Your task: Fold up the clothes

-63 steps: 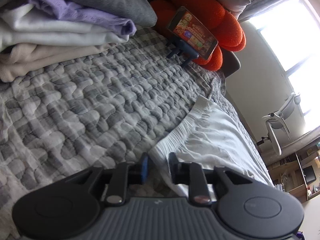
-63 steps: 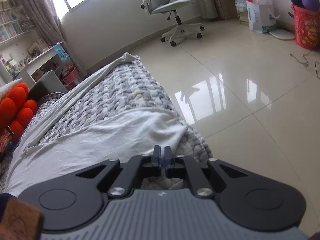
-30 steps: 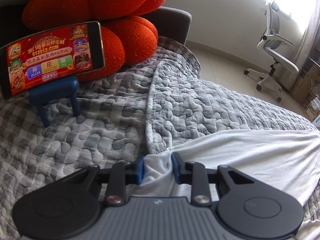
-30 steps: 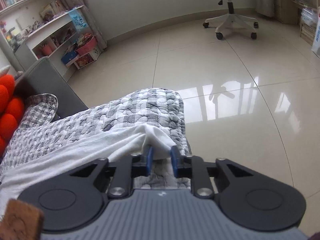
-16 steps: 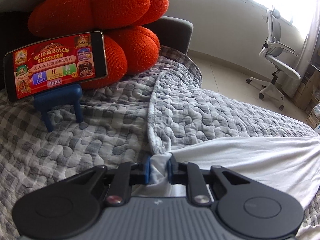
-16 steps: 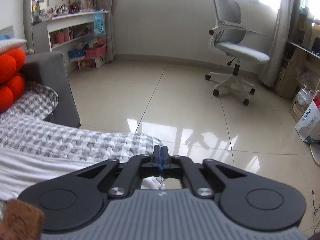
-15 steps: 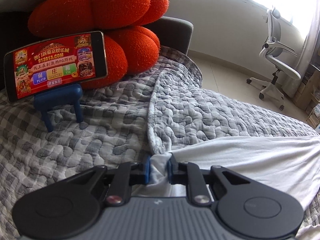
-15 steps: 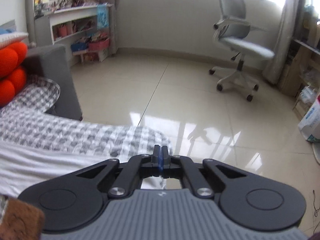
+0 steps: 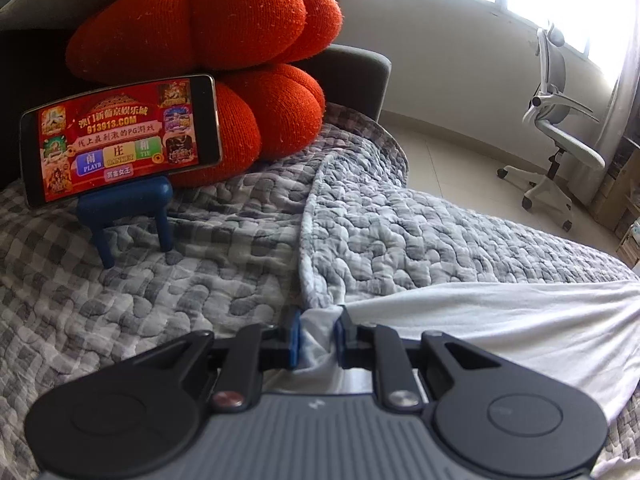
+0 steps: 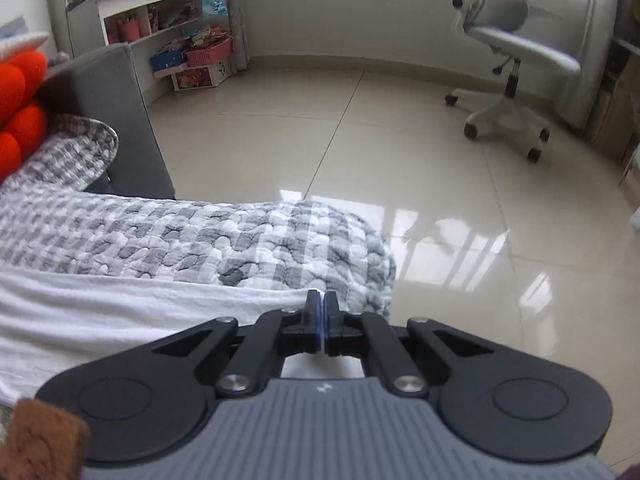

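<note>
A white garment (image 9: 488,320) lies stretched across the grey quilted bedcover (image 9: 420,240). My left gripper (image 9: 318,334) is shut on a bunched corner of it, and the cloth fills the gap between the blue pads. In the right wrist view the same white garment (image 10: 120,312) runs in from the left. There my right gripper (image 10: 321,314) is shut on its thin edge near the bed's corner, pads nearly touching. The garment's stretch under both grippers is hidden.
A phone (image 9: 120,140) on a blue stand (image 9: 128,216) leans against an orange pumpkin cushion (image 9: 208,40) behind the left gripper. The bed's edge drops to glossy tile floor (image 10: 400,152). A white office chair (image 10: 516,56) and low shelves (image 10: 160,20) stand beyond.
The left gripper swung from the folded pile to the garment's corner and shut on it. The right gripper opened around the garment's edge, then shut on it; its view now shows more bed.
</note>
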A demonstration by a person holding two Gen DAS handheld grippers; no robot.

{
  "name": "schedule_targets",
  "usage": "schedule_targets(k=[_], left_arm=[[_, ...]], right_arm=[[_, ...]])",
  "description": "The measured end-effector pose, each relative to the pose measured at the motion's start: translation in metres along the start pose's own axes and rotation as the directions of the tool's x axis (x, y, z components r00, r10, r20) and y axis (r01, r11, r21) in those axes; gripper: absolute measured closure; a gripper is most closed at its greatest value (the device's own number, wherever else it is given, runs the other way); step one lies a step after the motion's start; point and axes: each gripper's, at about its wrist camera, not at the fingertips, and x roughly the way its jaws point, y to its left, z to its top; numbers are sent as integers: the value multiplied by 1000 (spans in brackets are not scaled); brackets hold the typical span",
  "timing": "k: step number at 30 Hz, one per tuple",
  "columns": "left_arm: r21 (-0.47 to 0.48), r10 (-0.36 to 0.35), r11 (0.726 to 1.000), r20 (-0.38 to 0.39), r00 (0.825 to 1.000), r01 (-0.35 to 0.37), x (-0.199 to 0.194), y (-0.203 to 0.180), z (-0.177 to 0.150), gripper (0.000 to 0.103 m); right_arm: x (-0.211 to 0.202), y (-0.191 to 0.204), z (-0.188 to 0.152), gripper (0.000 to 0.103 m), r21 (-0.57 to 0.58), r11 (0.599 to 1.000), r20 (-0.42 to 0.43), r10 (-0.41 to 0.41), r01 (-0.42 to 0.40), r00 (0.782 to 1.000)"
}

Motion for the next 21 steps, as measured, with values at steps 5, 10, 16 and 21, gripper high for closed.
schedule_targets(k=[5,10,16,21], left_arm=[[-25,20,999,38,999,-19,-4,0,-2,87],[-13,69,998,68,995,-69,-3,-8,-8,87],[19,87,996,67,994,-88,-3,-12,-9,85],[-41,67,997,56,996,-65,-2,-4,-7,84]], right_arm=[[17,9,2,102,-66,994,9,-89,90,996],[42,14,1,102,-99,982,4,-162,162,987],[26,-14,-6,81,106,986,-6,-131,131,991],[-6,-53,-26,76,425,905,-56,-1,25,998]])
